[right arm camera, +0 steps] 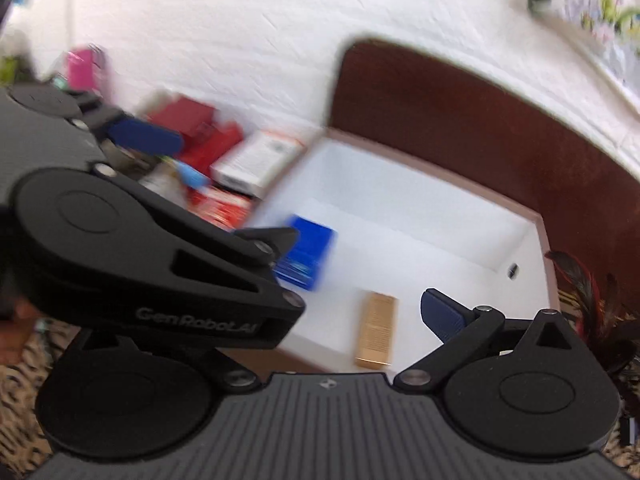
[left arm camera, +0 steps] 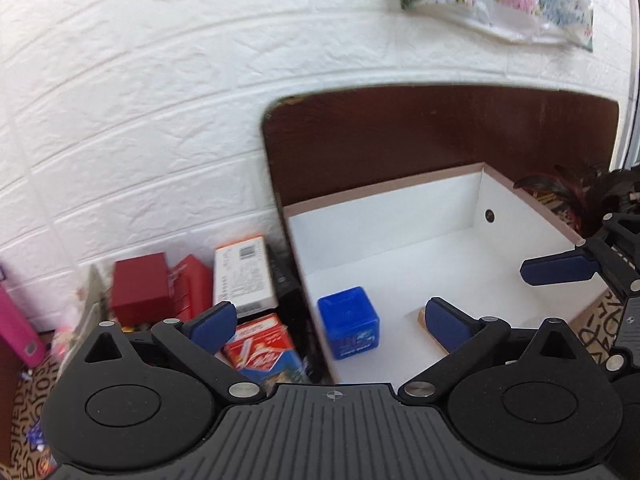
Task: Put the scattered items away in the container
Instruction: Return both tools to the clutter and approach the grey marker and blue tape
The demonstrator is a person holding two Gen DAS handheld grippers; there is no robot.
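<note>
Far left, a pink folder [left arm camera: 16,328] leans by the wall, then red boxes [left arm camera: 140,288] and a white carton [left arm camera: 244,276] sit piled outside the container. Your left gripper [left arm camera: 328,322] hangs wide open and empty over the white container's [left arm camera: 400,208] near edge. Inside lie a blue box [left arm camera: 349,322] and a tan block [right arm camera: 376,330]. Your right gripper [right arm camera: 360,276] is spread open too, holding nothing.
</note>
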